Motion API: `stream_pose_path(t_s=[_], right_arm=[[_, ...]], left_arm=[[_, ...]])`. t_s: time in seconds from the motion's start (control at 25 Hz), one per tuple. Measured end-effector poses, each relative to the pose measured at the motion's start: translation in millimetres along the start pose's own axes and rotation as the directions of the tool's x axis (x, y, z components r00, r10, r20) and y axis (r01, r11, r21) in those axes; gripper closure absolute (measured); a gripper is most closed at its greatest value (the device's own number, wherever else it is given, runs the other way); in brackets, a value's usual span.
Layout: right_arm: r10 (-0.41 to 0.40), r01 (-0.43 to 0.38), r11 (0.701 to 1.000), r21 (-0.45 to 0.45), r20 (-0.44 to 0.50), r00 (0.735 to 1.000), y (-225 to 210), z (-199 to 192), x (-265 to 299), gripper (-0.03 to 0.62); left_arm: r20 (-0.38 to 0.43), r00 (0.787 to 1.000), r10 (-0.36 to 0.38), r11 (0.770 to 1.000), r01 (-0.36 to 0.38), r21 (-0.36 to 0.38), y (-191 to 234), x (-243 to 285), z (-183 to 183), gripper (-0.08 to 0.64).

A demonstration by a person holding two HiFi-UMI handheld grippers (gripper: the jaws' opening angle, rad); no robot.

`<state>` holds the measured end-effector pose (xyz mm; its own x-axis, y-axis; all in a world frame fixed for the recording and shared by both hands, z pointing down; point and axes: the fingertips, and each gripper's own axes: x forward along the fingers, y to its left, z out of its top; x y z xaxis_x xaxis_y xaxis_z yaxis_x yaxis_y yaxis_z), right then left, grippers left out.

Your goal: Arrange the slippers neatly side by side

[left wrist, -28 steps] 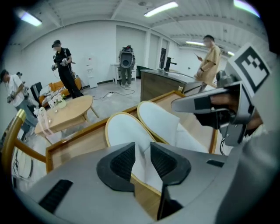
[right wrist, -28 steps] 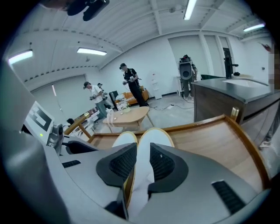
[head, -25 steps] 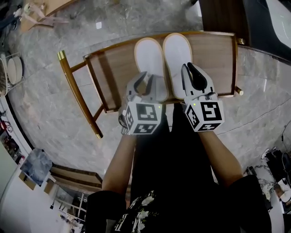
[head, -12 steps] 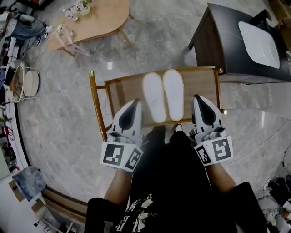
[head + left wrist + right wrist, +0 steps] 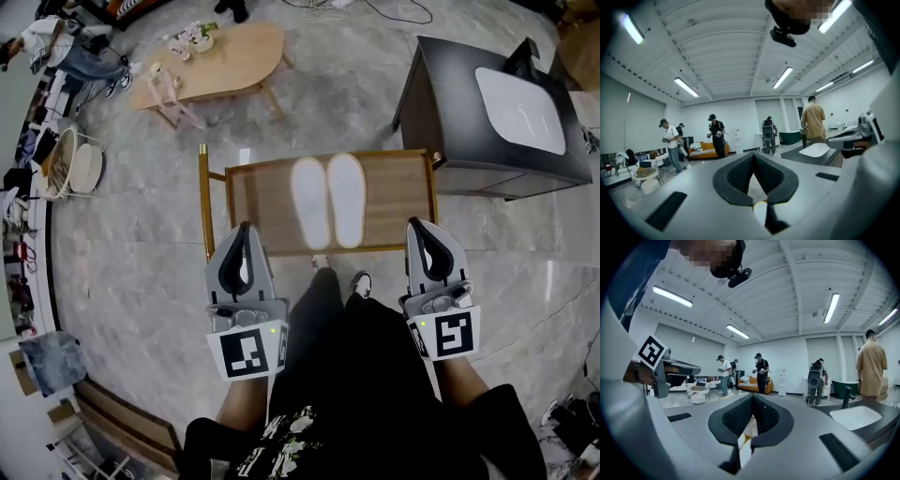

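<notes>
Two white slippers (image 5: 311, 202) (image 5: 346, 199) lie side by side, toes away from me, on a wooden bench with gold legs (image 5: 398, 197). My left gripper (image 5: 245, 231) hovers off the bench's near left corner, shut and empty. My right gripper (image 5: 417, 226) hovers at the near right corner, shut too, holding nothing. Both are well clear of the slippers. The left gripper view shows the left gripper (image 5: 753, 157) aimed level across the room with its jaws together. In the right gripper view the right gripper (image 5: 752, 397) is likewise closed, with no slipper in sight.
A black cabinet with a white top (image 5: 497, 112) stands right of the bench. An oval wooden coffee table (image 5: 216, 61) sits beyond on the marble floor. A round rack (image 5: 70, 167) is at far left. My shoes (image 5: 360, 281) are just before the bench. Several people (image 5: 715, 136) stand across the room.
Both grippers have drawn back from the slippers toward me and spread apart, and their jaws have closed. The slippers stay side by side on the bench. The head view now takes in more floor.
</notes>
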<state>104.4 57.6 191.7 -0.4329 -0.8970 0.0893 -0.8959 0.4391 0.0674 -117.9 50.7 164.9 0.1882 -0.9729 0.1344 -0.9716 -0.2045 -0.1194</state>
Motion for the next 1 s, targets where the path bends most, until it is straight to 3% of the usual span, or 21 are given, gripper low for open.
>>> stream_pose_path(t_s=[0.56,1.0], right_arm=[[0.025,-0.024,0.999,-0.022,0.050,0.998,8,6,-45,0.595],[0.032,-0.030,0.999,-0.032,0.066,0.997,4,6,-44,0.595]], left_arm=[[0.043,0.998,-0.035,0.999,0.035,-0.004,-43,-46,10,0.558],[0.051,0.997,-0.053,0.999,0.052,0.011,-58,-40,9,0.558]])
